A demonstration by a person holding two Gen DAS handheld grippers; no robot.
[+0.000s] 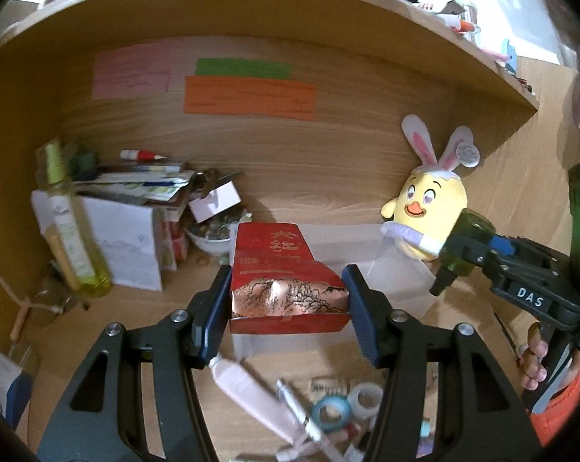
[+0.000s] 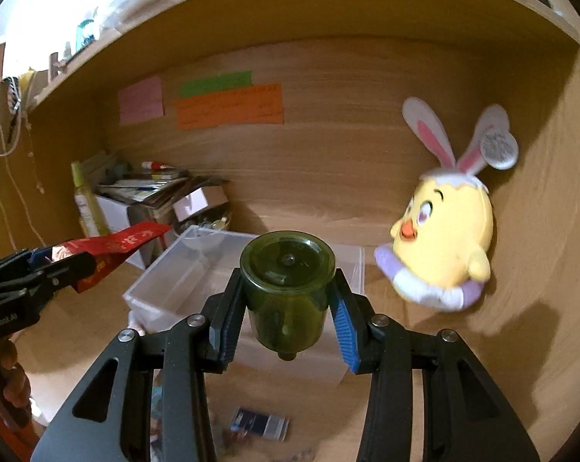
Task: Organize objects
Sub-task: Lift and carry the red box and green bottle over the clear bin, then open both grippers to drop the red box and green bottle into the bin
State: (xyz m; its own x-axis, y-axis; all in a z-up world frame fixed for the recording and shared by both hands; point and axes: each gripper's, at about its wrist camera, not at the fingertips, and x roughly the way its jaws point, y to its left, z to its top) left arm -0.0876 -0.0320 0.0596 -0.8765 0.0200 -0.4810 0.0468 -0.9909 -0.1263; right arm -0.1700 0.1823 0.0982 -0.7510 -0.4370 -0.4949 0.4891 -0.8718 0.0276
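Red packet (image 1: pixel 286 269) clamped in left claw (image 1: pixel 288 308) above clear bin (image 2: pixel 197 269), green bottle (image 2: pixel 288 285) gripped upside down by right claw (image 2: pixel 286 319), tape rolls (image 1: pixel 347 404) on counter (image 1: pixel 136 327) only in left view, chick toy (image 2: pixel 444 238) beside bin.

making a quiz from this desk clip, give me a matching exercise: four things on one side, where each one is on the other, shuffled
Things:
1. red packet
2. dark green bottle
3. yellow chick plush
4. clear plastic bin

Places:
A. leaning against the wooden back wall, at the right
B. clamped in the right tool
C. on the desk, below and behind both held items
D. clamped in the left tool

Pairs: 1-D, 2-B, 3-A, 4-C
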